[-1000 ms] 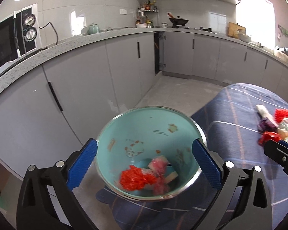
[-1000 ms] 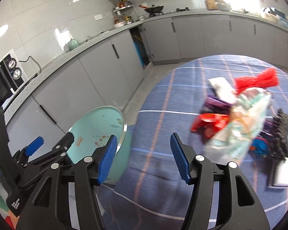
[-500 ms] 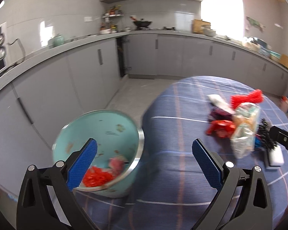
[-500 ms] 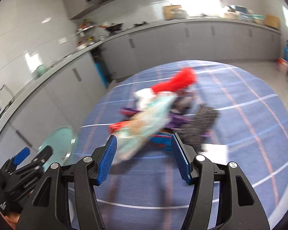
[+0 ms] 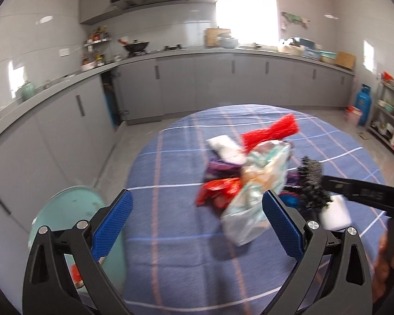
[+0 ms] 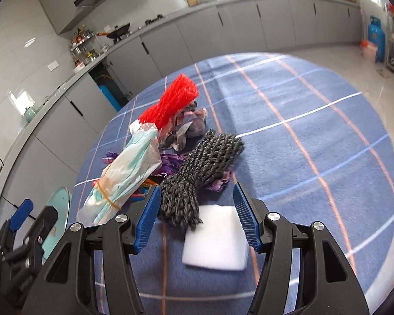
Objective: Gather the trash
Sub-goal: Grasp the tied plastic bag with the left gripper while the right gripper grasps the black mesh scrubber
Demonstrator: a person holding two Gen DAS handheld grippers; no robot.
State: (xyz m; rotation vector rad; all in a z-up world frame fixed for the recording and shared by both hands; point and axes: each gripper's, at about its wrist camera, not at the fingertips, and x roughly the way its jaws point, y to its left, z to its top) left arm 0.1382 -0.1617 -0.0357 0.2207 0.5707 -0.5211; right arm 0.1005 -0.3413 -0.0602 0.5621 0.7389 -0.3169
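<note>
A pile of trash lies on the round blue checked table (image 6: 315, 120): a red foam net (image 6: 170, 105), a clear plastic bag (image 6: 126, 173), purple and red wrappers (image 5: 218, 186), a black-grey mesh net (image 6: 197, 173) and a white foam pad (image 6: 215, 239). My right gripper (image 6: 197, 215) is open, its jaws straddling the near end of the mesh net and the pad. My left gripper (image 5: 194, 223) is open and empty, left of the pile (image 5: 254, 176). A teal bowl (image 5: 65, 210) holding red scraps sits at the table's left edge.
Grey kitchen cabinets and a counter (image 5: 223, 78) run behind the table, with a wok (image 5: 135, 46) on the stove. A blue gas cylinder (image 6: 375, 36) stands on the floor at far right. The table's right half (image 6: 328, 157) holds nothing.
Both grippers swung right, from the teal bowl toward the trash pile. The right gripper now reaches the mesh net and white pad. The bowl slid to the left edge of view.
</note>
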